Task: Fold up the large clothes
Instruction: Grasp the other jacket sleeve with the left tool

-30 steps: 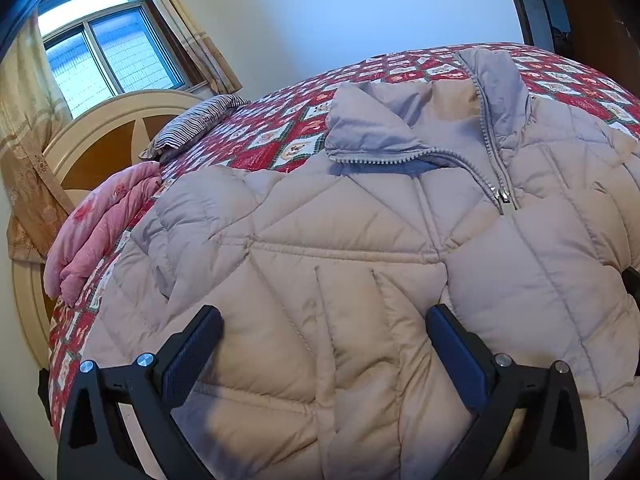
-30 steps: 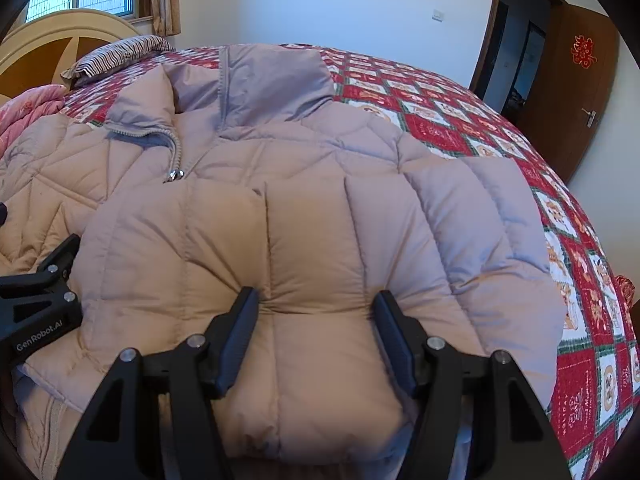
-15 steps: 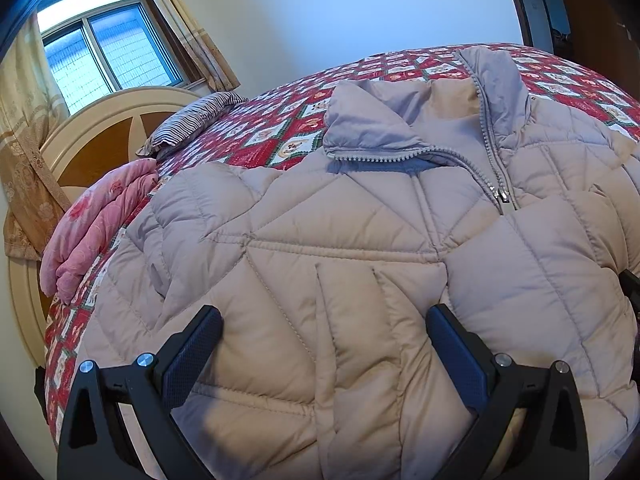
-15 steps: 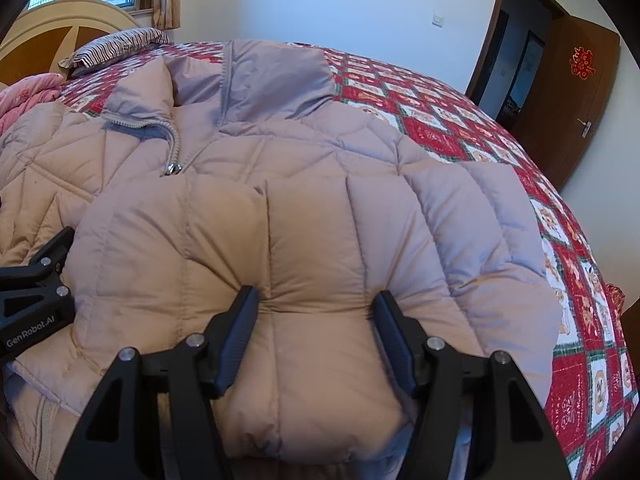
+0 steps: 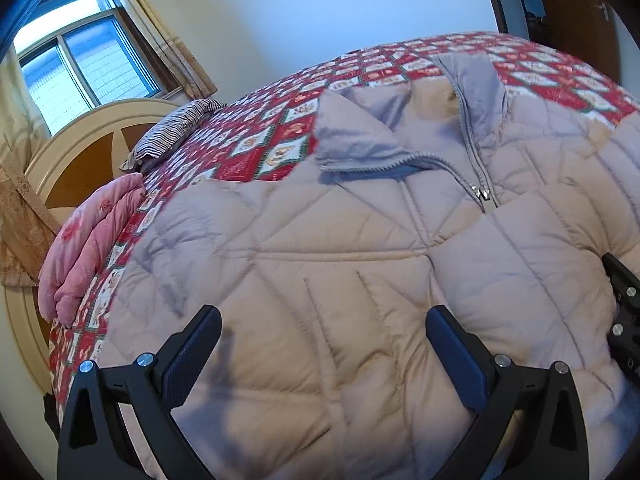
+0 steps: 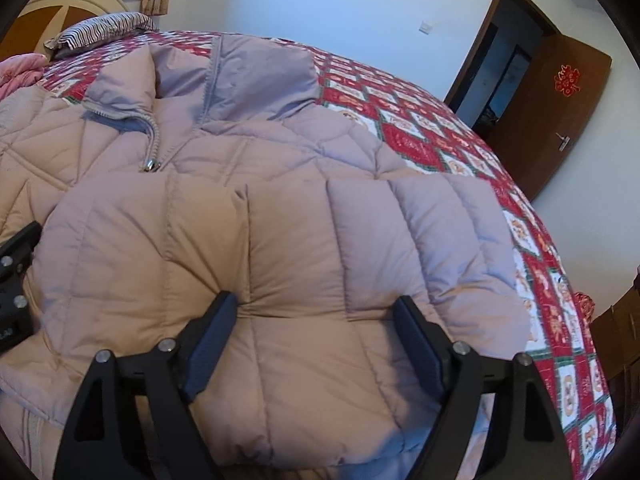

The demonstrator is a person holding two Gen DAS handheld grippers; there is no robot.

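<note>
A beige quilted puffer jacket (image 5: 320,240) (image 6: 280,220) lies spread on the bed, collar away from me, its zipper pull (image 5: 482,194) (image 6: 149,166) partway down. The near part is folded over into a thick puffy layer. My left gripper (image 5: 323,314) hovers open just over the jacket's left side, with nothing pinched. My right gripper (image 6: 315,299) straddles the folded layer and its jaws are opening; the puffy fabric bulges between them and the left pad still touches a pucker. Each gripper's body shows at the edge of the other's view.
A red patchwork quilt (image 6: 420,148) covers the bed. A striped pillow (image 5: 176,132) and a pink folded blanket (image 5: 88,248) lie by the cream headboard (image 5: 80,152). A brown door (image 6: 560,120) stands ajar at the right, and the bed's right edge is close.
The right gripper's jaws have spread wider around the folded jacket layer, which puffs out between them. The left gripper stays open and has barely shifted.
</note>
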